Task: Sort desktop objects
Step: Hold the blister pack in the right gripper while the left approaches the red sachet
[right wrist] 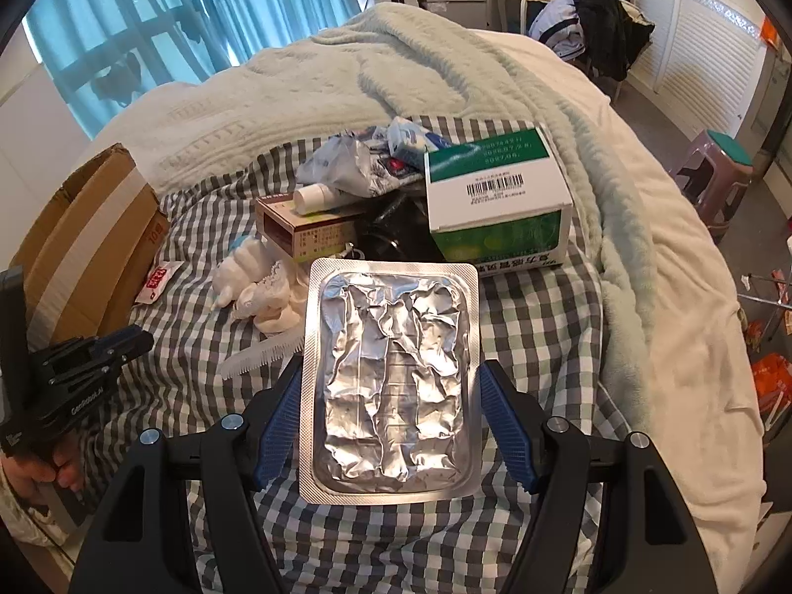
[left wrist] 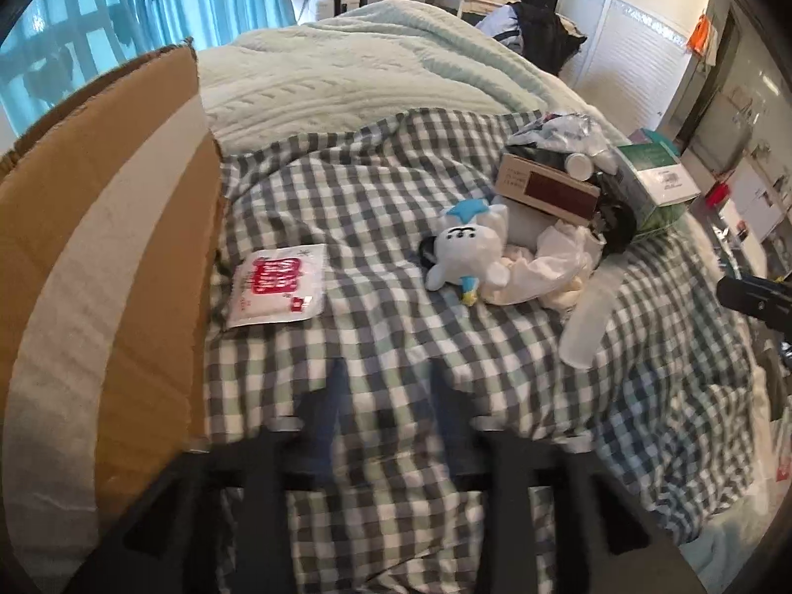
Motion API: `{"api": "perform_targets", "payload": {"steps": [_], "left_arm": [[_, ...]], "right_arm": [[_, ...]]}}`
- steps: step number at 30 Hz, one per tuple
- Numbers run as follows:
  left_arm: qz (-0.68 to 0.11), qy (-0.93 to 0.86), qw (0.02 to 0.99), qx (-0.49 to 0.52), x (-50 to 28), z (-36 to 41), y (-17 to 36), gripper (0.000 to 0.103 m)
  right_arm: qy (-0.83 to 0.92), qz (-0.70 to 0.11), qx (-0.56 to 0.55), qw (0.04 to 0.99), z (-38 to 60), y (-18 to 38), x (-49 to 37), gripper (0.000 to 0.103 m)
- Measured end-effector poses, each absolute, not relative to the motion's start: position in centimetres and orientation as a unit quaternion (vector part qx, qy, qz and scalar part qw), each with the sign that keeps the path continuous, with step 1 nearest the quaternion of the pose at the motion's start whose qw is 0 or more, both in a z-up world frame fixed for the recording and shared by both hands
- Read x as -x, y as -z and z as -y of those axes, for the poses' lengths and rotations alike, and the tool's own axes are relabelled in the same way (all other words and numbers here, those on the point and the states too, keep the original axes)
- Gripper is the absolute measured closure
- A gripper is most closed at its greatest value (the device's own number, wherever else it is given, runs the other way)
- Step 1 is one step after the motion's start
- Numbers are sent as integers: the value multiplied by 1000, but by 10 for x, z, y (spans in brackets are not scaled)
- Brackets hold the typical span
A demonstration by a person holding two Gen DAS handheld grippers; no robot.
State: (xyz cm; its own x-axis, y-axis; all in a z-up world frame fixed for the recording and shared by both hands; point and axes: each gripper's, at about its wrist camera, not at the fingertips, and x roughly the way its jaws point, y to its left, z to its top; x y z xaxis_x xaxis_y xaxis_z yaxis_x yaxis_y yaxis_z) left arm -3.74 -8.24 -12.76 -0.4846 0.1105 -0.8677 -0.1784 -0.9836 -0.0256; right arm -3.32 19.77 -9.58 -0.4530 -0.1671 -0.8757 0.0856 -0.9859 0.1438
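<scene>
Your right gripper (right wrist: 391, 411) is closed on a foil blister pack (right wrist: 391, 386); the blue ribbed pads press on its two long edges and hold it above the checked blanket (right wrist: 534, 307). This pack looks very light, thin and stiff only at the flat rim. The middle is crumpled foil, so it will probably dent or bend if you squeeze harder. The rim is smooth, and I think it can slip, so keep the pads on the long edges as now.

Your left gripper (left wrist: 383, 396) is open with nothing between the fingers, which are blurred in its own view. It hangs over the checked blanket next to the cardboard box (left wrist: 104, 257), which is brown with a pale tape band and stands at the left.

Near the box lies a flat white sachet (left wrist: 277, 287) with red print; it seems soft and thin. Further right is a small plush toy (left wrist: 465, 257), white and blue, soft. Behind it are a brown carton (left wrist: 544, 190) and a green and white carton (left wrist: 653, 178), both with hard straight sides.
</scene>
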Motion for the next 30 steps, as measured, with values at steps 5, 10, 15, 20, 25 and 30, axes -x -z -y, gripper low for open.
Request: {"api": "perform_targets", "payload": {"steps": [5,10,15,20,25,30], "left_arm": [[-44,-864,44,499,47,91,129,48],[-1,-864,11,504,75,99,143,48],[-10,-871,-42,489,96,92,162,48],[-22,-872,-59,486,113,91,173,48],[2,-873,-61,484,123,96,177,48],[34,-881,-77,465,134,102,183,66]], "right_arm": [[846,56,-524,78,-205,104,33,35],[844,66,-526,79,-210,107,30,35],[843,70,-527,80,-214,109,29,35],[836,70,-538,83,-215,116,30,35],[831,76,-545,80,-218,123,32,35],[828,74,-550,82,-219,127,33,34]]}}
